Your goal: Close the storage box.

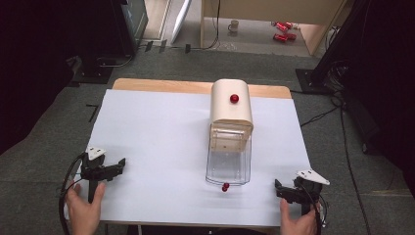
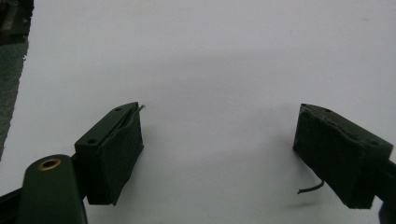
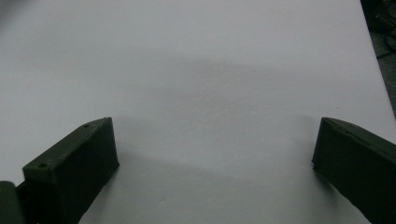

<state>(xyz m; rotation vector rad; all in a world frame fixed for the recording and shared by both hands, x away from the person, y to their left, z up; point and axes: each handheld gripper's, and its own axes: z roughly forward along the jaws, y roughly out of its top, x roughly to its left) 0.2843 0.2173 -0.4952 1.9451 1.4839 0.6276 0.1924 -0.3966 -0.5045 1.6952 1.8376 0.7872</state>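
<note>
Bread box (image 1: 231, 110) | table centre, well apart from both jaws | both jaws wide, empty

Your right tongs (image 3: 212, 161) stand wide apart here, with nothing between the two black jaws. One jaw rises from the bottom left corner, its flat top face showing two small screw holes, its inner pad (image 3: 95, 179) dark and plain. The other jaw comes in at the bottom right, cut off by the frame edge. Both sit low over the white tabletop (image 3: 196, 70), and each throws a soft shadow on it just beside its pad. The white surface runs smooth and bare up to the top of the frame. At the upper right its edge slants away, and beyond it you see dark grey floor (image 3: 385, 56) with a few cables.
</note>
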